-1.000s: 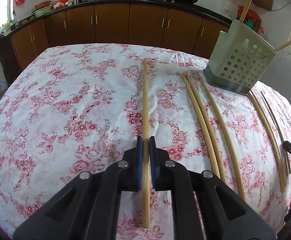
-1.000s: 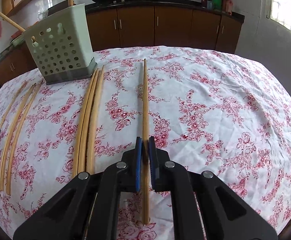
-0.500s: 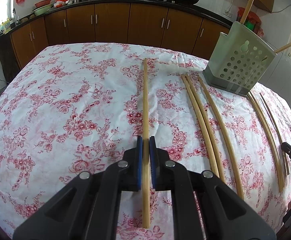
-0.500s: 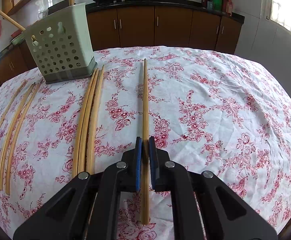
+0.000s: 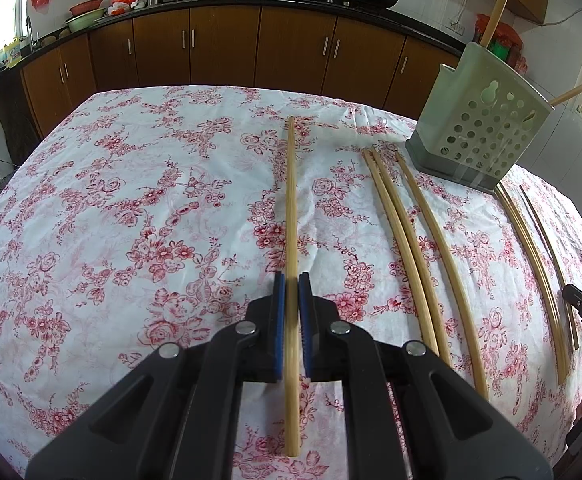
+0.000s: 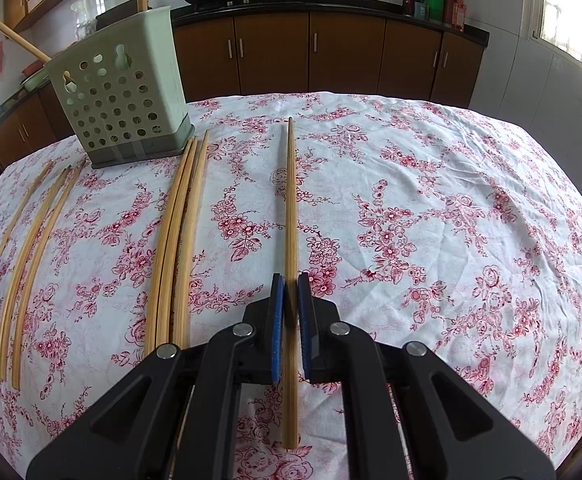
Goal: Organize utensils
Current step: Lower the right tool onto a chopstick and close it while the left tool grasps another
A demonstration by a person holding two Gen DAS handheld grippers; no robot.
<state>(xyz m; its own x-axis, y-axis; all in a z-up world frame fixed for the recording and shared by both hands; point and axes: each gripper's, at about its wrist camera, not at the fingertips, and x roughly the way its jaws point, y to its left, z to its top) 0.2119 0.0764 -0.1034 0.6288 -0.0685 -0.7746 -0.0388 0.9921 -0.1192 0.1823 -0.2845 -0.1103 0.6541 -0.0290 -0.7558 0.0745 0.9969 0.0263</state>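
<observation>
1. On the far left, the left claw point(image 5: 291, 312) is pinched shut on a single bamboo chopstick point(image 5: 291, 200). The stick runs straight ahead between the blue pads, its tip pointing towards the far edge of the worktop point(image 5: 111, 200). I'd guess it is gripped near its thick end so the thin end can be steered into a slot.
2. Next along, three loose chopsticks point(image 5: 407, 248) lie side by side on the flowered cloth, roughly parallel and close together, as if laid out for easy single picks.
3. Just beyond their far ends stands the pale green holder point(image 5: 479, 120), full of round holes, on a grey base. Two sticks already lean out of its top, so the sorting looks begun but far from finished.
4. Past the holder, another small group of chopsticks point(image 5: 539, 264) lies near the right claw's side of the cloth.
5. The right claw point(image 6: 291, 312) is likewise clamped tight on one chopstick point(image 6: 291, 200), held along its fingers and aimed forward. From here the holder point(image 6: 123, 92) sits off to its left.
6. Both held sticks appear lifted clear of the cloth at their gripped ends; whether the far tips touch it I cannot tell.
</observation>
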